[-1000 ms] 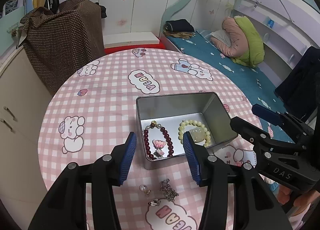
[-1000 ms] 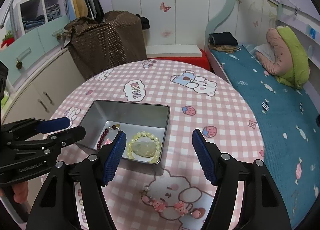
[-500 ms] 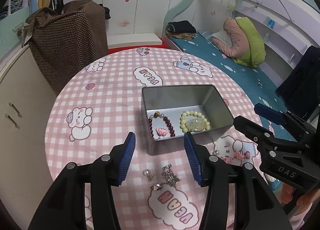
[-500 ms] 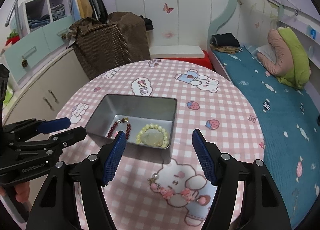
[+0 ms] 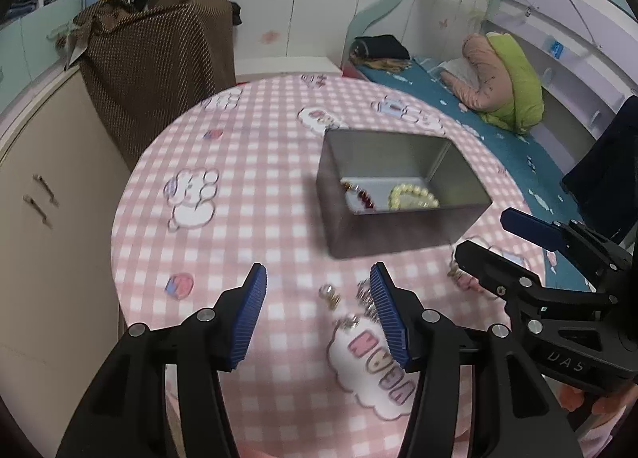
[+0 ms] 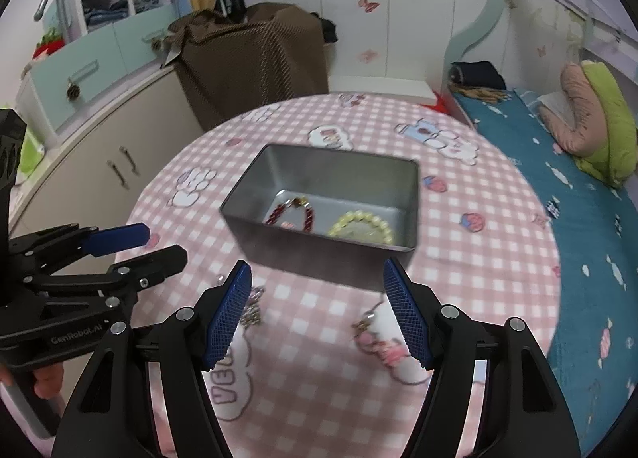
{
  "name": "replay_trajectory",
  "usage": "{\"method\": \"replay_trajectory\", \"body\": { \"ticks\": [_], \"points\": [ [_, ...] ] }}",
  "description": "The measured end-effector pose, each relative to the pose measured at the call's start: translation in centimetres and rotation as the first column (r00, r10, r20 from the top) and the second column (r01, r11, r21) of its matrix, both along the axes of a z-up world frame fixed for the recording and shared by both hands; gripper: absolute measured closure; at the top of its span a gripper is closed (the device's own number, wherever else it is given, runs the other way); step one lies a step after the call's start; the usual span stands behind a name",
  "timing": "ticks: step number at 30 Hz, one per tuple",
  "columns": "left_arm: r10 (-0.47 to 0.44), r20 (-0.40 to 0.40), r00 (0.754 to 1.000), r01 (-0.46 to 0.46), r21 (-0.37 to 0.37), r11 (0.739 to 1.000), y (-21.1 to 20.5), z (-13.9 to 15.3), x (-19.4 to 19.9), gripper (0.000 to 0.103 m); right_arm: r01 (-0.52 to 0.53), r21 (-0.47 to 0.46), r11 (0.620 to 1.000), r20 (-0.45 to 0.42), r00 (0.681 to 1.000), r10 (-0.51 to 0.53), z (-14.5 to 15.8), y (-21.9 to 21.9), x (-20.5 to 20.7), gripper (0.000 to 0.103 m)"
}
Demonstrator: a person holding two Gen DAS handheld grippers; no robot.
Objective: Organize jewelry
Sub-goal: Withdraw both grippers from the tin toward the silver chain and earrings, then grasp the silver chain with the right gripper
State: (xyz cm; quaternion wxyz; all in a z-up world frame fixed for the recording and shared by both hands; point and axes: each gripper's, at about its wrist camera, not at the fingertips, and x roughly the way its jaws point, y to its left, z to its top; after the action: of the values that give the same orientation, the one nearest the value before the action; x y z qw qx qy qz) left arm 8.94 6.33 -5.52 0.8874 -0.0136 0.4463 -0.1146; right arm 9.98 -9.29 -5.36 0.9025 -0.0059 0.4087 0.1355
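Observation:
An open grey metal tin (image 5: 398, 234) (image 6: 319, 254) stands on the round pink checked table. Inside lie a dark red bead bracelet (image 5: 361, 194) (image 6: 297, 212) and a pale yellow bead bracelet (image 5: 412, 196) (image 6: 365, 226). On the cloth in front of the tin lie a small pearl earring (image 5: 329, 294), a silver chain (image 5: 367, 298) (image 6: 249, 312) and a pink charm bracelet (image 6: 379, 342) (image 5: 462, 278). My left gripper (image 5: 317, 310) (image 6: 131, 242) is open and empty, above the earring and chain. My right gripper (image 6: 317, 310) (image 5: 498, 234) is open and empty, near the pink bracelet.
The table edge (image 5: 119, 258) drops off at the left toward a beige cabinet (image 5: 40, 198). A brown dotted bag (image 6: 255, 59) stands behind the table. A bed with blue sheet (image 6: 578, 198) runs along the right.
Both grippers have pulled back toward me and lower, away from the tin. The loose jewelry on the cloth now lies between the fingers. The jaws stay open.

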Motion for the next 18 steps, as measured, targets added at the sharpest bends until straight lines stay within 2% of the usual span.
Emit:
{"method": "replay_trajectory", "body": {
  "ticks": [14, 18],
  "points": [
    [0.042, -0.081, 0.996, -0.042, -0.001, 0.999, 3.0, -3.3, -1.1, 0.051, -0.060, -0.016, 0.998, -0.131, 0.990, 0.058, -4.9, 3.9, 0.4, 0.037],
    [0.043, -0.087, 0.995, -0.044, -0.006, 0.999, 3.4, -3.5, -1.2, 0.051, -0.081, -0.025, 0.996, -0.152, 0.985, 0.076, -5.7, 4.9, 0.8, 0.048]
  ]
}}
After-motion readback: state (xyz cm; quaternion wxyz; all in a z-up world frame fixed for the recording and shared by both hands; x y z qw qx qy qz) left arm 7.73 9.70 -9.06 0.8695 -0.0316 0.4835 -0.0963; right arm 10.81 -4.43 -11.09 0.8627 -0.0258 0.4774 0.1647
